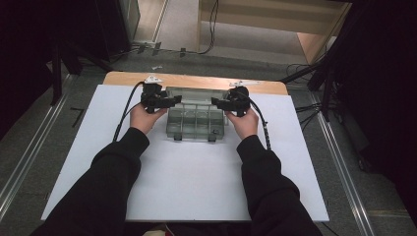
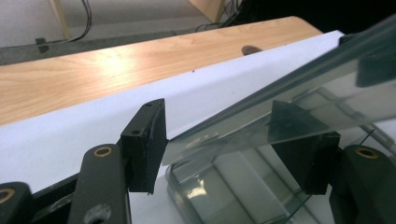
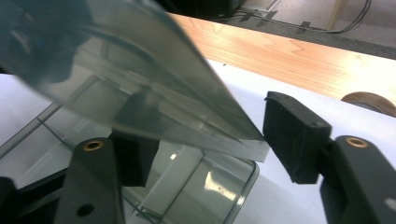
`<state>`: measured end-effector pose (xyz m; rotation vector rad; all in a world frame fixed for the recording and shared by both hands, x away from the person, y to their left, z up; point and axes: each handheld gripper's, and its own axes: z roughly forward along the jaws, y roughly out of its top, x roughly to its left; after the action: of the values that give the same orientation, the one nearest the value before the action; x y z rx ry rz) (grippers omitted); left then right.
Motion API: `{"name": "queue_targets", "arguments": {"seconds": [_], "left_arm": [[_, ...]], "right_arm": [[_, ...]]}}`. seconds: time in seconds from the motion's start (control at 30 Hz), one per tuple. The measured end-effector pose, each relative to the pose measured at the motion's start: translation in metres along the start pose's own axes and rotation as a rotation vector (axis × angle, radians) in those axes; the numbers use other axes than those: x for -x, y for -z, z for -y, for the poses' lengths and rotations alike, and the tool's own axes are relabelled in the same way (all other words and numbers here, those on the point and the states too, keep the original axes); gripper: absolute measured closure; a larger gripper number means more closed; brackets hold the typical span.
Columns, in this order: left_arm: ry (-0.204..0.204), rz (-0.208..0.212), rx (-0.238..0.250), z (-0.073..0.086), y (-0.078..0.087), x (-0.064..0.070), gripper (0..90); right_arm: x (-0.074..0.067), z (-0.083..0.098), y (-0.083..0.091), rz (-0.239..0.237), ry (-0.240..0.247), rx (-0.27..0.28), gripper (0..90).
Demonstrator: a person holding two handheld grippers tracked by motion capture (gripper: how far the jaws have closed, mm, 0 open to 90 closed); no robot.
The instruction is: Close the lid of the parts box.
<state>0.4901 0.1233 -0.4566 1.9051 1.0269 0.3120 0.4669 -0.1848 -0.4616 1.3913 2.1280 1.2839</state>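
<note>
**Desk:** Where was the clear plastic organiser box (image 1: 195, 120) when this was taken?

**Photographer:** Between the two tools, on the white table sheet (image 1: 196, 177). Its raised lid (image 2: 280, 116) ran between the jaws of the left gripper (image 2: 233, 149) and right gripper (image 3: 205, 140), both released, pads apparently not pressing.

**Desk:** Handling?

**Photographer:** Probably light, stiff, slick plastic; the lid's side edges looked safest to pinch.

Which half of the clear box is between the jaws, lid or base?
The lid: raised, tilted, its edge between the jaws in both gripper views; the base lies flat on the table.
</note>
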Motion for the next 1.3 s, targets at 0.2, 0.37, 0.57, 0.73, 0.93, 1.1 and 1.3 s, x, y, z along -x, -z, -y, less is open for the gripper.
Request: {"name": "queue_targets", "arguments": {"seconds": [0.2,0.37,0.57,0.73,0.93,1.1,1.3], "left_arm": [[0.041,0.026,-0.039,0.002,0.009,-0.004,34.1],[0.030,0.031,-0.070,0.003,0.023,-0.005,37.1],[0.044,0.059,-0.098,0.006,0.038,-0.003,50.2],[0.047,0.122,-0.166,0.005,0.045,-0.003,72.3],[0.046,0.163,-0.178,-0.003,0.047,0.001,90.0],[0.056,0.175,-0.162,-0.009,0.047,0.002,90.0],[0.052,0.187,-0.160,-0.010,0.045,0.002,90.0]], "right_arm": [[-0.001,0.000,0.000,-0.010,-0.001,0.000,32.5],[-0.001,0.001,0.000,-0.016,0.007,0.000,32.4],[-0.002,0.001,0.000,-0.015,0.012,-0.002,32.0],[-0.003,0.002,0.000,-0.011,0.023,-0.002,32.1],[-0.004,0.002,0.001,-0.005,0.028,0.000,32.1],[-0.005,0.004,0.002,0.001,0.046,-0.001,32.1],[-0.005,0.007,0.003,0.003,0.037,0.004,30.8]]}}
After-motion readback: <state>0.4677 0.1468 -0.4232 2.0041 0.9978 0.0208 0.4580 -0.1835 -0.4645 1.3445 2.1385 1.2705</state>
